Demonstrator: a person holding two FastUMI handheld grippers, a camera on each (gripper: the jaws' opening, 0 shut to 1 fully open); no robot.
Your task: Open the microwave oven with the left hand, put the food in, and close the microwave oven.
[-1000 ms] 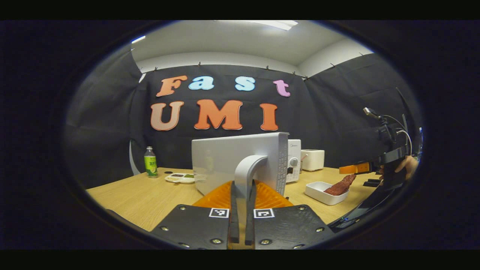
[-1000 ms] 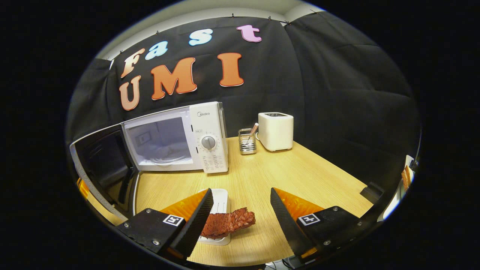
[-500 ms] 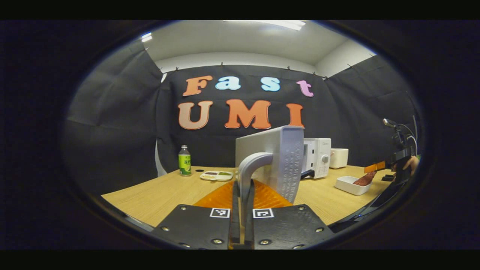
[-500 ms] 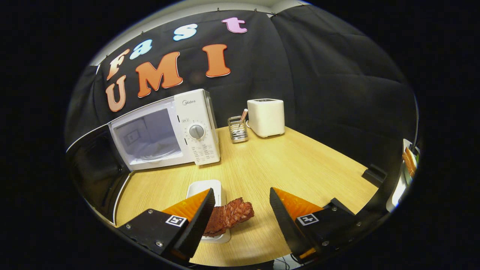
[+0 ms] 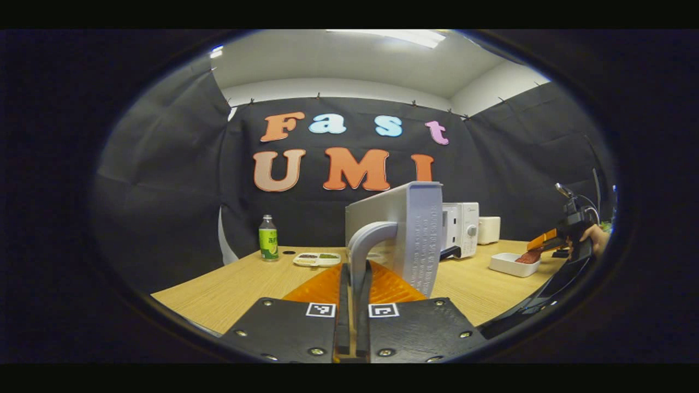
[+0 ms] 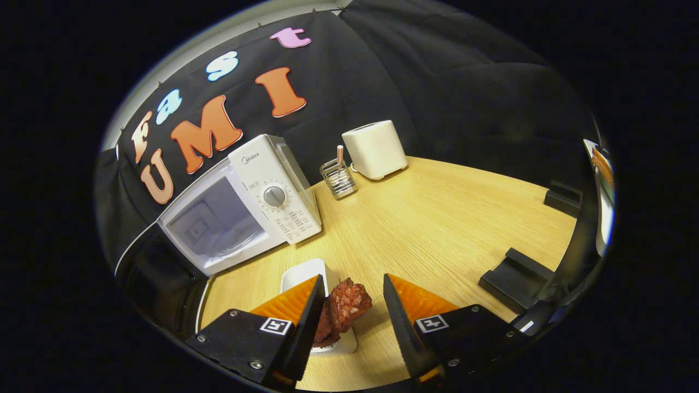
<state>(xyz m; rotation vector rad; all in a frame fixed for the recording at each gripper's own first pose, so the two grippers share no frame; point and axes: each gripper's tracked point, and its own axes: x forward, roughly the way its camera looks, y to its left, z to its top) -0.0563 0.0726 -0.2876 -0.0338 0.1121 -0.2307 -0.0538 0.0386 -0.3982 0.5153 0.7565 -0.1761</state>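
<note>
My left gripper is shut on the grey curved handle of the microwave door, which stands swung open and edge-on before me. The white microwave sits at the back left of the table, its cavity showing pale. A brown slab of meat leans in a white dish in front of it. My right gripper is open around the meat, with the left finger against it and the right finger apart from it. In the left gripper view that gripper hovers over the dish.
A white toaster and a wire utensil holder stand behind the microwave's right side. Black blocks lie on the wooden table to the right. A green bottle and a small plate sit at the far left.
My right gripper has tilted and dropped closer over the meat, and its fingers have narrowed around it. The left gripper keeps its hold on the handle, the door hardly moving.
</note>
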